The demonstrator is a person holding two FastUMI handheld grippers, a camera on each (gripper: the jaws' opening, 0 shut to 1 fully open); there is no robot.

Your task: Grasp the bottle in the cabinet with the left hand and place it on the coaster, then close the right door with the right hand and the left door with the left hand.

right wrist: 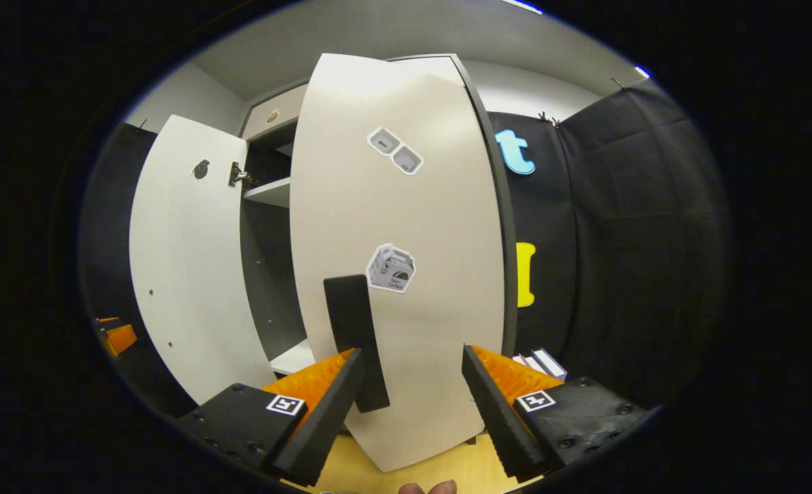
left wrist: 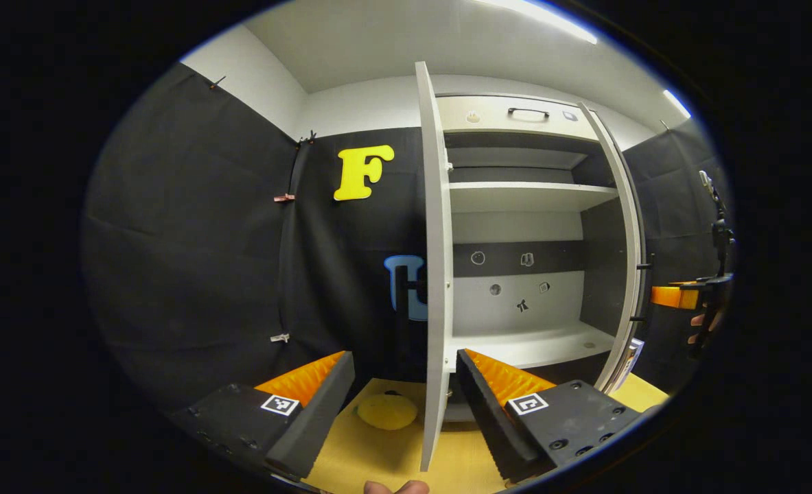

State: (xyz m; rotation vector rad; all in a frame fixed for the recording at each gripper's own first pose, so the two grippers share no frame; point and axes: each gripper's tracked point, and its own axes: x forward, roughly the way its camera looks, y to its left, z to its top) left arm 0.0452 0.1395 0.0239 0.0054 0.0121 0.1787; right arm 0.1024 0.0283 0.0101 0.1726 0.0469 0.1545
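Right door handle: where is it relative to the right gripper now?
In the right gripper view, the handle is on the right door, directly ahead of the open right gripper, toward its left finger.

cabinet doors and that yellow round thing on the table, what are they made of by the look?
Cabinet doors: smooth matte off-white panels with clean flat edges, likely laminated board; stickers lie flat on the right one, and a dark bar handle looks like matte plastic or coated metal.
Yellow round thing: dull and slightly domed, possibly silicone or foam; hard to tell.

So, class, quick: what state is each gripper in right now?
Left gripper: open, holding nothing, the left door's edge between its fingers.
Right gripper: open, holding nothing, facing the right door.
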